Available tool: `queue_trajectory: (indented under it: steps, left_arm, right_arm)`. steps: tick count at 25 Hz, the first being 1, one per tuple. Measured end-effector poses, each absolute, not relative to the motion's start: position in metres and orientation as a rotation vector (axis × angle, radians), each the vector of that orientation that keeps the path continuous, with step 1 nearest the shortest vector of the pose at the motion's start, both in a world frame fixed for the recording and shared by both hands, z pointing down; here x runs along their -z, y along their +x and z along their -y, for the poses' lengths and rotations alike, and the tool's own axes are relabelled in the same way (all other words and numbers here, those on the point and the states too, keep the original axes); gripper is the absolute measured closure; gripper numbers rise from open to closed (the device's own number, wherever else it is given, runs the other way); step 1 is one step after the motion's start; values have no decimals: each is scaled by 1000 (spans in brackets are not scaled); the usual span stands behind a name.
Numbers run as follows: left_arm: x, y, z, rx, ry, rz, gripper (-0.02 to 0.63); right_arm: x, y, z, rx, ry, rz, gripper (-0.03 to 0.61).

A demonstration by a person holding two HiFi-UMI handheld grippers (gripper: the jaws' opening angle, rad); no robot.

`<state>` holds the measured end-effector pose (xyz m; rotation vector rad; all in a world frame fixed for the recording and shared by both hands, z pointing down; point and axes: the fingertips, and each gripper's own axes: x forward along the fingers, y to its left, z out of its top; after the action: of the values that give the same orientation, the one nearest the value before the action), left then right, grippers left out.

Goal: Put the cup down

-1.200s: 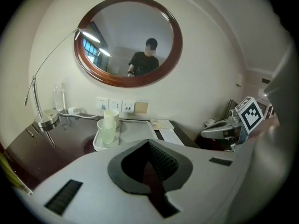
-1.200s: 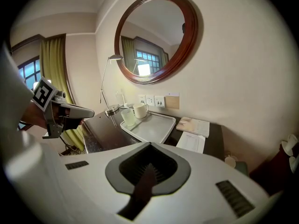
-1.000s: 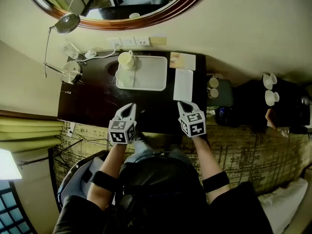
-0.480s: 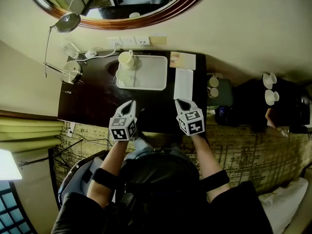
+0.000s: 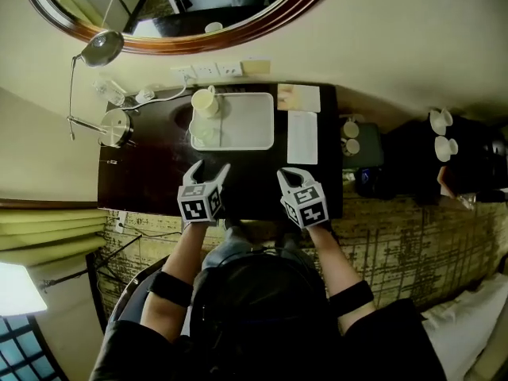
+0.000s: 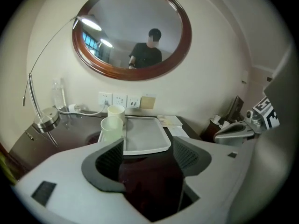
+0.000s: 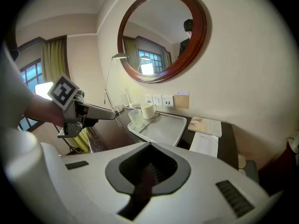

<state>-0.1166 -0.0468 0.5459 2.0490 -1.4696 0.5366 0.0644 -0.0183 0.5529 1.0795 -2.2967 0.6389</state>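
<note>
The cup point(image 5: 205, 101) stands beside a 2nd cup point(image 5: 202, 133) at the left end of the tray point(image 5: 242, 121) on the tabletop point(image 5: 151, 173), untouched; the left tool point(image 5: 209, 169) has just been opened on nothing and the right tool point(image 5: 284, 173) is closed and empty, so a grasp is judged pending.

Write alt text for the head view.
From above, a person holds two grippers over a dark desk: the left gripper is empty, its jaws having just been opening; the right gripper is shut. Beyond them a white tray holds a mug and a cup at its left end.
</note>
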Motion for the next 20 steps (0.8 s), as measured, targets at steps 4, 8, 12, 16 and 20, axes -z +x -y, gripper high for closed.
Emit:
queue_trajectory:
  steps: [4,8,12,16,20]
  left_arm:
    - [-564,-131,71,-624,2033,1425,156]
    - [-582,-147,107,-719,2057,1412,109]
    - [-598,-164,143,-831,2056,1441,101]
    - [-625,-175,164,-897,2006,1435,101]
    - [-639,-183,185,-924,1990,1450,101]
  right_arm:
    - [-573,60,13,-661,1096,2266,577]
    - [-582,50,8,-718,1115,2238,577]
    - [-590,39,6,-764,1138,2219,577]
    - [-599,32,12,-776,1158,2208,577]
    - [-607,28,19,-772,1158,2206,577]
